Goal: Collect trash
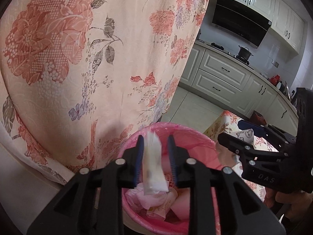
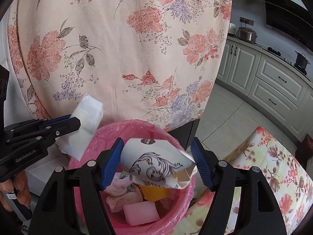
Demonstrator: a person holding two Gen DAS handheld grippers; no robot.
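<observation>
Both tongs are seen poised over a pink-lined trash bin low in the frame, with a floral cloth hanging behind it across the upper left.

In the left wrist view, the left tongs are opened wide; a white wrapper lies between the blue pads, touching the left-hand pad while a clear gap is left at the other pad. Whether it is gripped at all cannot be told. From the right wrist view, the same wrapper is seen at centre left, jutting beyond the fingertips above the bin's rim.

The right tongs are likewise spread wide — a crumpled white paper printed with dark scrollwork sits between the pads, above the bin's mouth.

Inside the bin, a pink foam block, pale wrappers and something orange are piled. Kitchen cabinets are visible at the right.
</observation>
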